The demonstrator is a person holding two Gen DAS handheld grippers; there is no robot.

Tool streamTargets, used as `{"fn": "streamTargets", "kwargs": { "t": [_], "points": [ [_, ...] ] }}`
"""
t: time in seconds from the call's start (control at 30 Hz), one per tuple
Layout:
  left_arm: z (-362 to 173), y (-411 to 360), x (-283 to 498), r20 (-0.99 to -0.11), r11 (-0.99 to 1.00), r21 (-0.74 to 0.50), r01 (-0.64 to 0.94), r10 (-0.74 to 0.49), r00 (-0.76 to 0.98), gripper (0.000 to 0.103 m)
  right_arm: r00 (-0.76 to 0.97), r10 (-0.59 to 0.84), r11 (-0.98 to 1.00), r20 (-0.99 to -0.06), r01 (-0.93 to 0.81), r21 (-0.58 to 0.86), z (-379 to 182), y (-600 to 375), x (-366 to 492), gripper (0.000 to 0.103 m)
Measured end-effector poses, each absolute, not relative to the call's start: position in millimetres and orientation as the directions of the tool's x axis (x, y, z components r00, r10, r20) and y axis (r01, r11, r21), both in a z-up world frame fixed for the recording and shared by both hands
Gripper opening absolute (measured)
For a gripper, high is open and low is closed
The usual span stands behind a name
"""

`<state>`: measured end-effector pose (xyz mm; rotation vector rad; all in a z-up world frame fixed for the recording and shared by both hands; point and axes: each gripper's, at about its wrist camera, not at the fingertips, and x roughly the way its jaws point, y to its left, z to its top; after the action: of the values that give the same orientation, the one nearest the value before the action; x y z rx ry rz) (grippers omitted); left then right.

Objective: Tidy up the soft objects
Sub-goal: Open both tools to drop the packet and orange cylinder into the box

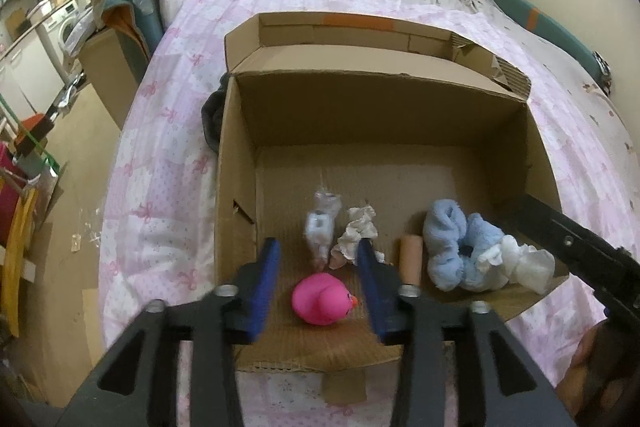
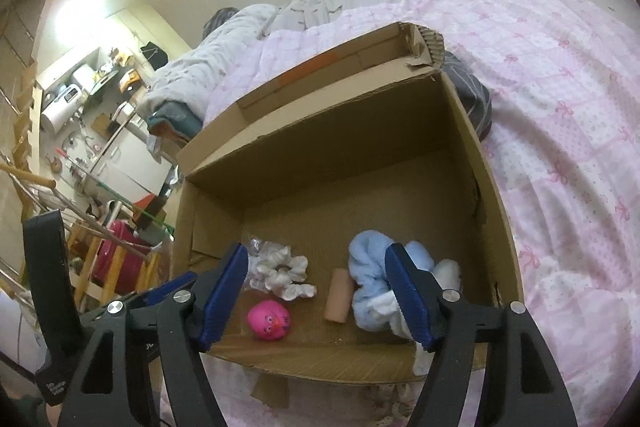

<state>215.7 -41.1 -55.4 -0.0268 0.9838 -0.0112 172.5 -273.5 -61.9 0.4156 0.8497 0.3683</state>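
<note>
Pink duck (image 1: 320,300) lies loose, beak rightward, between the left gripper (image 1: 319,259)'s parted fingers; right gripper (image 2: 318,281) gapes.

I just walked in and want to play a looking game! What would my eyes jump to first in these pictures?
Probably the bright pink rubber duck, lying on the floor of the open cardboard box near its front edge, between the open blue fingers of the left gripper. Next, the fluffy light blue cloth bunched in the box's right corner, beside a small cardboard tube. The box sits on a pink patterned quilt.
</note>
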Motion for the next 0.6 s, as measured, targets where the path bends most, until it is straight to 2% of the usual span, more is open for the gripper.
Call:
{"fn": "streamTargets", "kwargs": {
  "t": [0.13,0.33,0.6],
  "points": [
    [-52,-42,215,-0.826,0.999,-0.032,0.001,-0.027,0.563,0.048,0.601,0.467,0.86,-0.649,-0.136,0.492,-64,-273,175,0.075],
    [-46,-38,209,-0.813,1.0,-0.026,-0.007,-0.017,0.581,0.064,0.603,0.447,0.87,-0.661,-0.121,0.478,-64,-275,173,0.075],
    [-40,-29,201,-0.809,0.999,-0.047,-0.026,-0.023,0.587,0.065,0.614,0.428,0.876,-0.664,-0.101,0.472,-61,-283,168,0.075]
  ]
}}
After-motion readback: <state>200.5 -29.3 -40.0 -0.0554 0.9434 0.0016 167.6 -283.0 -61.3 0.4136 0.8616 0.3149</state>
